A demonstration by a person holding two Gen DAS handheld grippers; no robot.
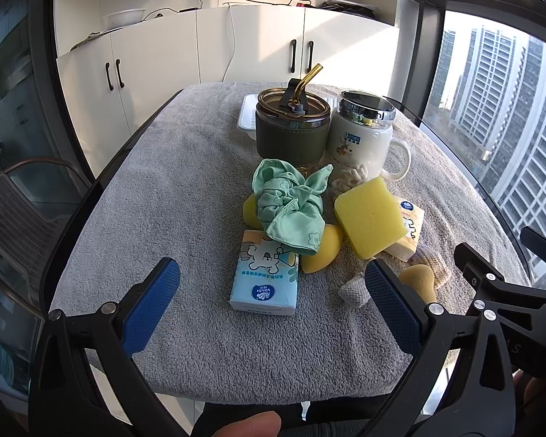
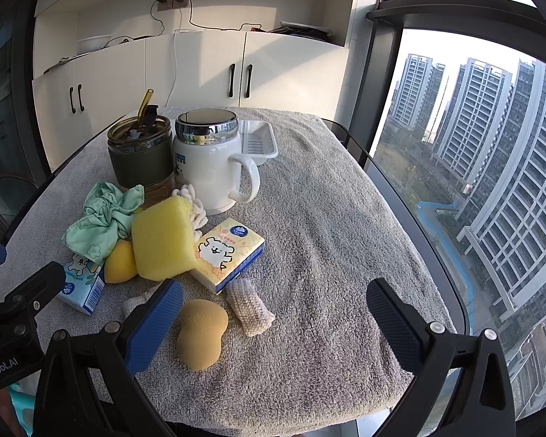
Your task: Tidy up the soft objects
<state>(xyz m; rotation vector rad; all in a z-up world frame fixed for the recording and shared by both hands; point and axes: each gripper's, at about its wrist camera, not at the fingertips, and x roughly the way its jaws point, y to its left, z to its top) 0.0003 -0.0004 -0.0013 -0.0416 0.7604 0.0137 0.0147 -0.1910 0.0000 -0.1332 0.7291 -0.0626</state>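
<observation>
A pile of soft things lies mid-table on the grey towel (image 1: 185,189): a green scrunchie (image 1: 291,204) (image 2: 102,222), a yellow sponge block (image 1: 369,216) (image 2: 162,238), a blue tissue pack (image 1: 265,273) (image 2: 83,280), a yellow tissue pack (image 1: 409,233) (image 2: 229,253), yellow egg-shaped puffs (image 1: 322,251) (image 2: 119,260), a tan gourd-shaped puff (image 2: 201,333) (image 1: 420,280) and a knitted beige piece (image 2: 249,307). My left gripper (image 1: 273,307) is open just short of the blue pack, holding nothing. My right gripper (image 2: 275,322) is open, its left finger beside the tan puff.
Behind the pile stand a green-sleeved glass tumbler with a straw (image 1: 291,127) (image 2: 140,151) and a white lidded mug (image 1: 364,138) (image 2: 209,167). A white plastic tray (image 2: 260,140) lies at the back. White cabinets, a chair (image 1: 18,211) and a window surround the table.
</observation>
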